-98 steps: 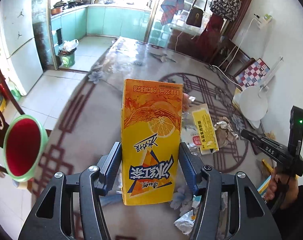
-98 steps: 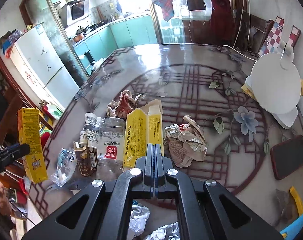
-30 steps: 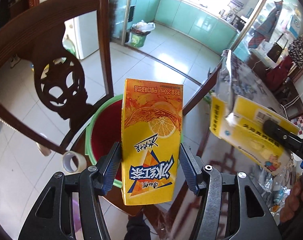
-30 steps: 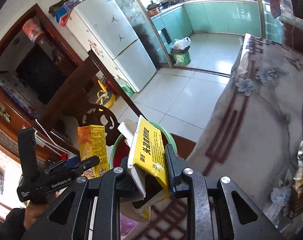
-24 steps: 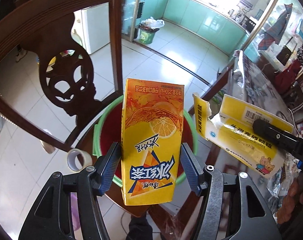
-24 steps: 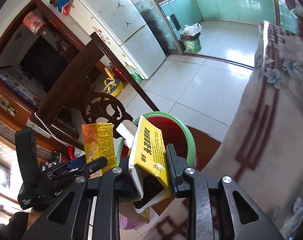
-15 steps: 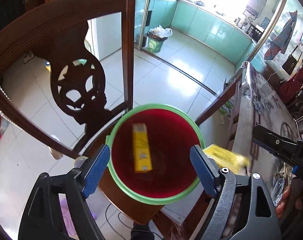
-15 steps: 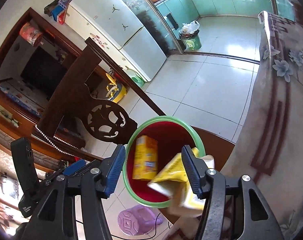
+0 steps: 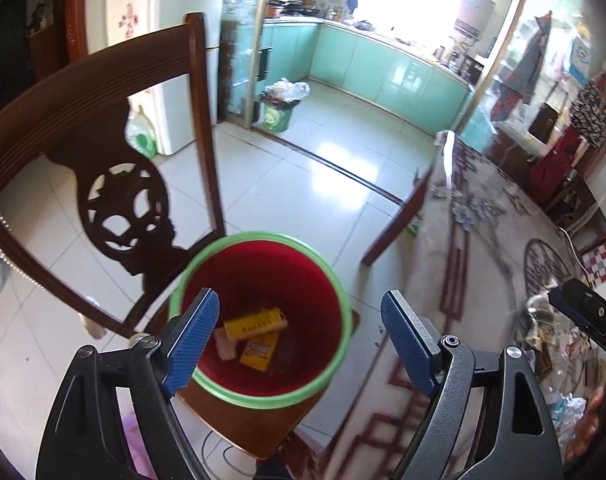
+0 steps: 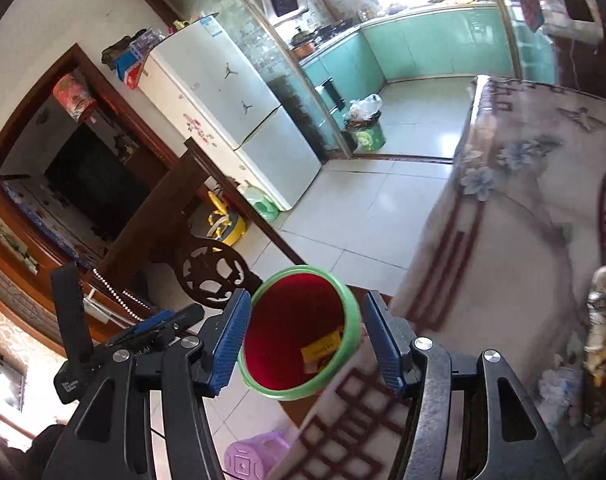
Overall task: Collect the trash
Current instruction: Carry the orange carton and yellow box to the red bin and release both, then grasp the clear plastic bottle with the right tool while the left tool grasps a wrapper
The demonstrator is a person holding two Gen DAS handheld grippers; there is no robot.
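A red bin with a green rim (image 9: 263, 236) stands on a wooden chair seat beside the table. At its bottom lie the yellow drink carton (image 9: 259, 350) and the flattened yellow box (image 9: 255, 322), with a pale scrap beside them. My left gripper (image 9: 299, 320) hangs above the bin, open and empty. In the right wrist view my right gripper (image 10: 308, 312) is also open and empty above the same bin rim (image 10: 303, 270), and a yellow carton (image 10: 323, 350) shows inside. The left gripper (image 10: 171, 320) appears at that view's left. More trash (image 9: 543, 320) lies on the table.
The carved chair back (image 9: 103, 120) rises left of the bin. The patterned table (image 10: 523, 240) runs along the right. A purple stool (image 10: 251, 456) sits on the floor under the table edge. A small green bin (image 9: 277, 114) stands by the kitchen door, near a fridge (image 10: 231, 100).
Both grippers opened and let go of the drink carton and the flattened yellow box, which fell into the red bin. Both hands have since drifted up and towards the table.
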